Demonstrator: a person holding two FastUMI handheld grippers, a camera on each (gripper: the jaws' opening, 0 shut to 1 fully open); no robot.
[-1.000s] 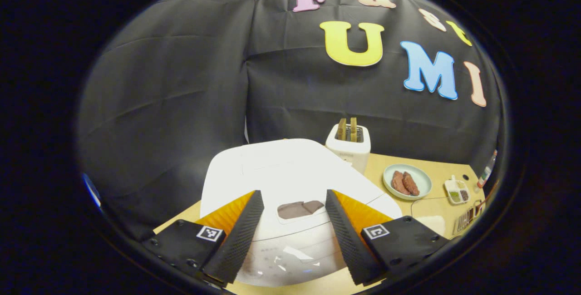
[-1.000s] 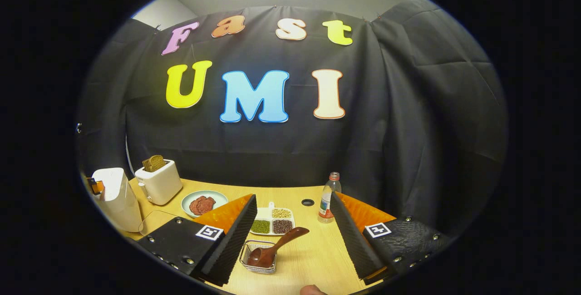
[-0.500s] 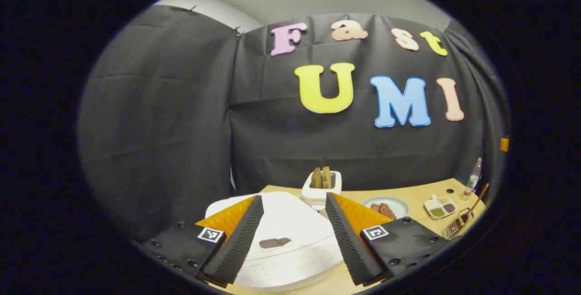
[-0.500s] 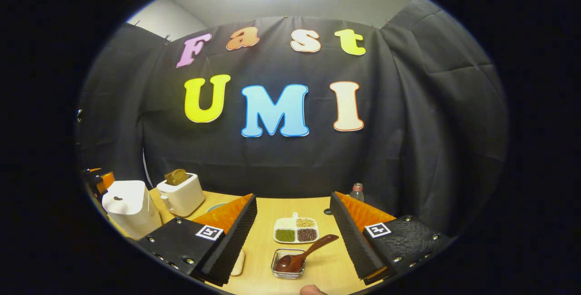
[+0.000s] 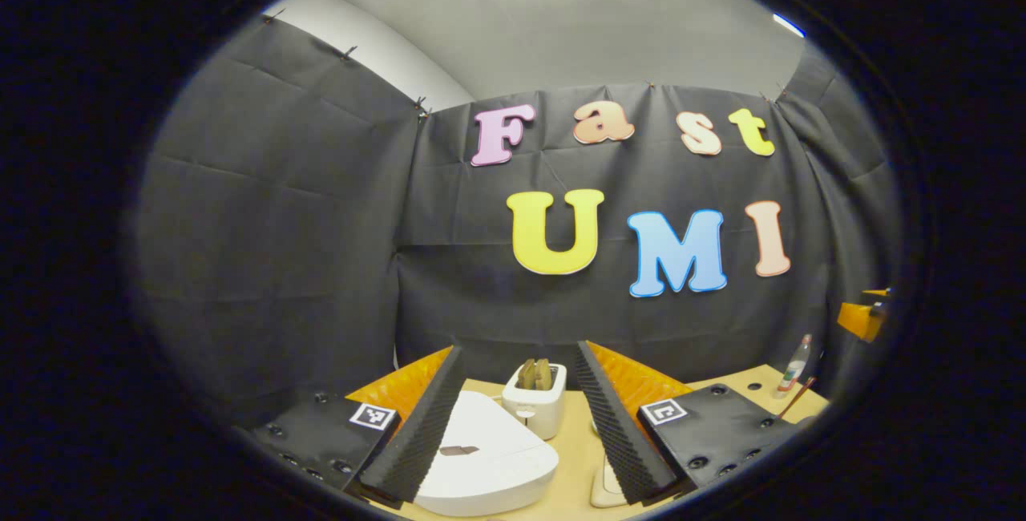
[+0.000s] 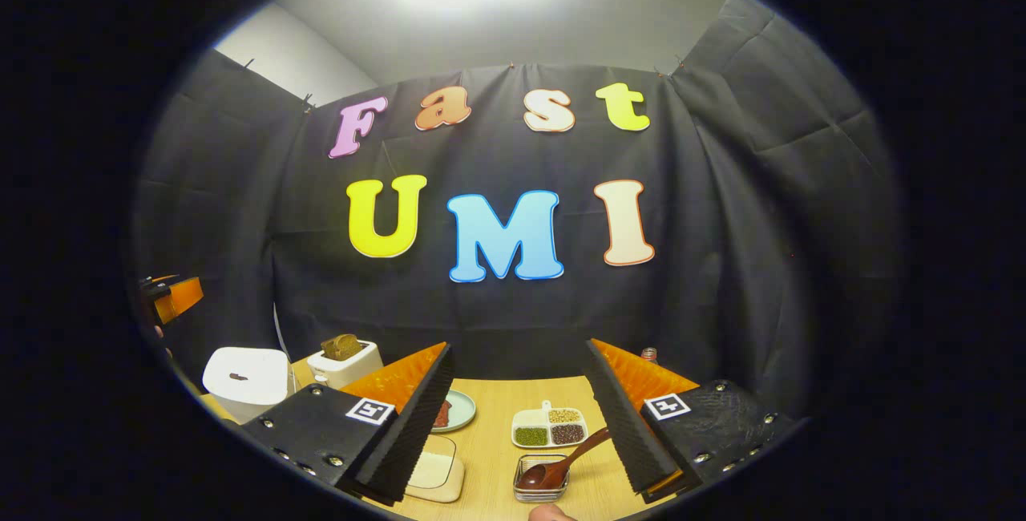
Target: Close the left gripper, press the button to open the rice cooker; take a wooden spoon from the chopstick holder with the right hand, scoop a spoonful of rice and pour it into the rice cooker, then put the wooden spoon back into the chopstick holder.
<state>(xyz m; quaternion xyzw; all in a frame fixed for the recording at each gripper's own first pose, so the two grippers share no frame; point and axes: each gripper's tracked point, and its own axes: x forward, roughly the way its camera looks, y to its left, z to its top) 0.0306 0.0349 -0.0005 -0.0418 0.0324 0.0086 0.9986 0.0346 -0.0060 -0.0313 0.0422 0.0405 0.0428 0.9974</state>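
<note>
In the left gripper view we are holding the left gripper (image 5: 519,417) above the table (image 5: 573,457), jaws spread, the closed white rice cooker (image 5: 486,465) lying between them with the toaster (image 5: 533,407) just behind it. In the right gripper view we are holding the right gripper (image 6: 519,417) with jaws spread too; the wooden spoon (image 6: 561,466) is resting in the wire chopstick holder (image 6: 540,489), nearest us, right of the rice cooker (image 6: 245,381), with a divided dish of grains (image 6: 549,428) just beyond.
</note>
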